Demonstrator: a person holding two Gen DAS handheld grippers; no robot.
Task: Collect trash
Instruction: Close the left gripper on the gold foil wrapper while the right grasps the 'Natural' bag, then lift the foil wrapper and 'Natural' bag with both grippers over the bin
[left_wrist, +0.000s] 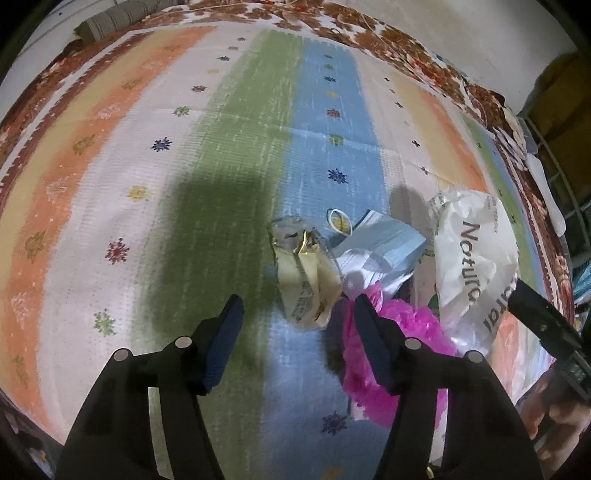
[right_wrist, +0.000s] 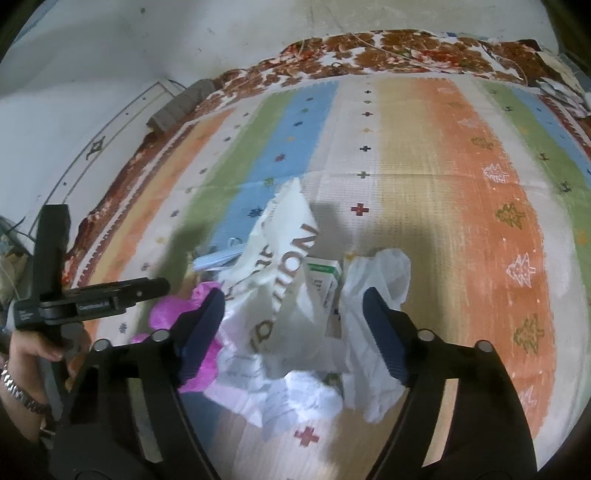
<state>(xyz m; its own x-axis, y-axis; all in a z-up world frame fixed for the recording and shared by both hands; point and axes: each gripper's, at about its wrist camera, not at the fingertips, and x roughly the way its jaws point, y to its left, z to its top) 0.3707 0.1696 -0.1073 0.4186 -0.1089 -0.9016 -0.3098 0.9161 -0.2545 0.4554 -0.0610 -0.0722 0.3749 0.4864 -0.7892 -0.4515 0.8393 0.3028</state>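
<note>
A pile of trash lies on a striped mat. In the left wrist view I see a beige and gold wrapper (left_wrist: 306, 280), a light blue carton (left_wrist: 384, 240), a magenta plastic bag (left_wrist: 391, 350) and a white printed bag (left_wrist: 476, 266). My left gripper (left_wrist: 295, 306) is open and empty, with the beige wrapper just ahead between its fingers. In the right wrist view my right gripper (right_wrist: 293, 304) is open and empty above the white printed bag (right_wrist: 284, 273), a green and white box (right_wrist: 325, 284) and a plain white bag (right_wrist: 373, 321). The magenta bag (right_wrist: 177, 310) lies to the left.
The striped mat (left_wrist: 207, 158) covers a floral bedspread (left_wrist: 413, 44). A grey rolled cloth (left_wrist: 110, 22) lies at the far left edge. A white wall (right_wrist: 184, 44) stands behind the bed. The left hand-held gripper (right_wrist: 92, 295) and the person's hand (right_wrist: 26, 354) show at the left.
</note>
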